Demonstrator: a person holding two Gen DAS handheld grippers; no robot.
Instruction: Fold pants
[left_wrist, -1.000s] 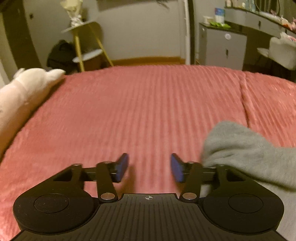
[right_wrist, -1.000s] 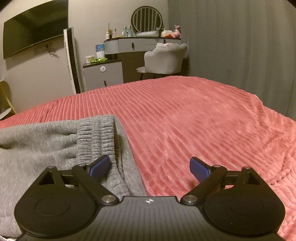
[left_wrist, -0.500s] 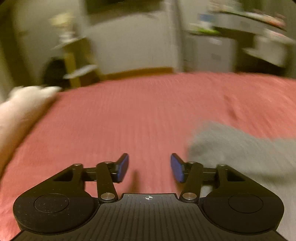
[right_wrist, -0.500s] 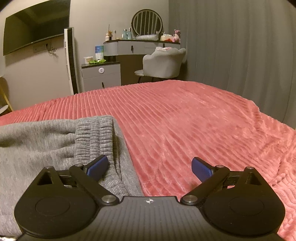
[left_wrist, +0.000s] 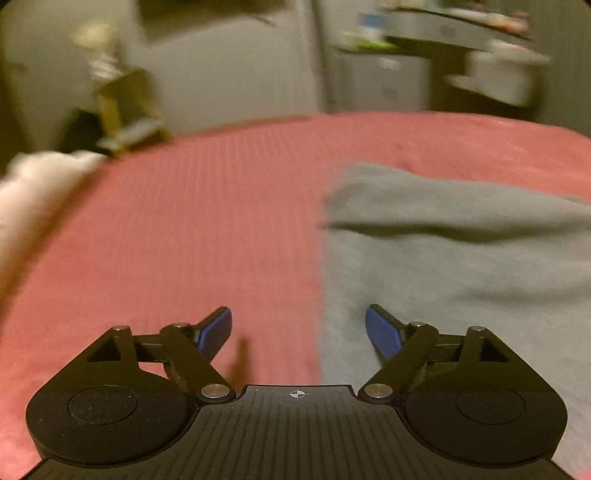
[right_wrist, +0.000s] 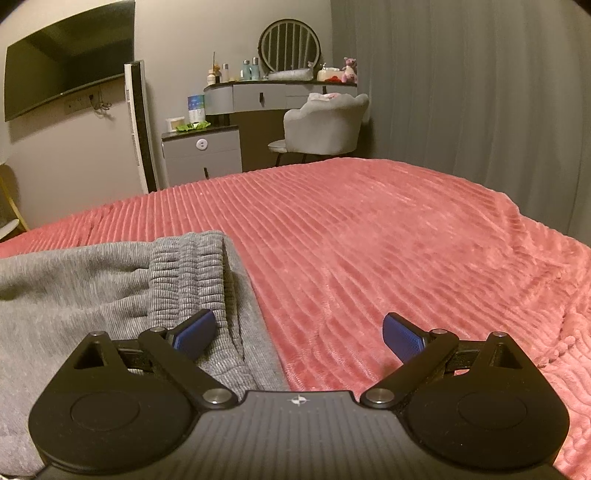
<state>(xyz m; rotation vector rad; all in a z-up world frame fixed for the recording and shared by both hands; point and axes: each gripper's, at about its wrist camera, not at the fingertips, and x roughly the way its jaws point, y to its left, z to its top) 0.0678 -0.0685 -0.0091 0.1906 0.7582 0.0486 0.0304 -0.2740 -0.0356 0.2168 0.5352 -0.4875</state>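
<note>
Grey pants (left_wrist: 461, 258) lie on a pink ribbed bedspread (left_wrist: 184, 240). In the blurred left wrist view their left edge runs between my fingers. My left gripper (left_wrist: 298, 330) is open, its right finger over the fabric and its left finger over the bedspread. In the right wrist view the ribbed waistband (right_wrist: 188, 273) of the pants (right_wrist: 74, 295) lies at the left. My right gripper (right_wrist: 299, 332) is open wide and empty, its left finger over the waistband edge, its right finger over the bedspread (right_wrist: 406, 240).
A white plush toy (left_wrist: 33, 184) lies at the bed's left edge. Beyond the bed stand a yellow shelf stand (left_wrist: 114, 107), a grey cabinet (right_wrist: 201, 155), a dressing table (right_wrist: 277, 92) with a grey chair (right_wrist: 321, 125), and curtains (right_wrist: 480, 92).
My left gripper has swung right, so the pants now fill the right half of its view, and its jaws have opened wider. My right gripper has barely moved.
</note>
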